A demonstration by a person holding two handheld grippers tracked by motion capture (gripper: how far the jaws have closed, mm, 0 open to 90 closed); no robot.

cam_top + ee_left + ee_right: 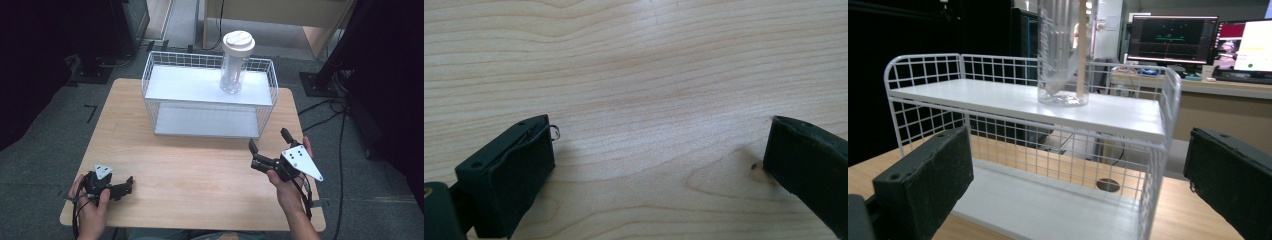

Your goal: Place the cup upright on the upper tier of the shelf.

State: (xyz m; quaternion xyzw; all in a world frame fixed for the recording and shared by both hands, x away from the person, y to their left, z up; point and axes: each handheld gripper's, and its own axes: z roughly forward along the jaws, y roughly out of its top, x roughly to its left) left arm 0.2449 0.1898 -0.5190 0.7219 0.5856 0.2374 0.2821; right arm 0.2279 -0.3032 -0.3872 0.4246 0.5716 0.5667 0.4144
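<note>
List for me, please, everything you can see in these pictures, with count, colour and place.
light wooden rectangular table: one, pale wood grain, centre of the high view, on grey carpet.
white wire two-tier shelf rack: one, white, far middle of the table.
clear ribbed plastic jar with a cream lid: one, transparent, upright on the rack's top shelf, toward its right end.
computer monitors: two at least, lit, on a desk behind the rack in the right gripper view.
left gripper: one, black, near left corner of the table, fingers apart.
right gripper: one, black, near right side, fingers apart, facing the rack.
</note>
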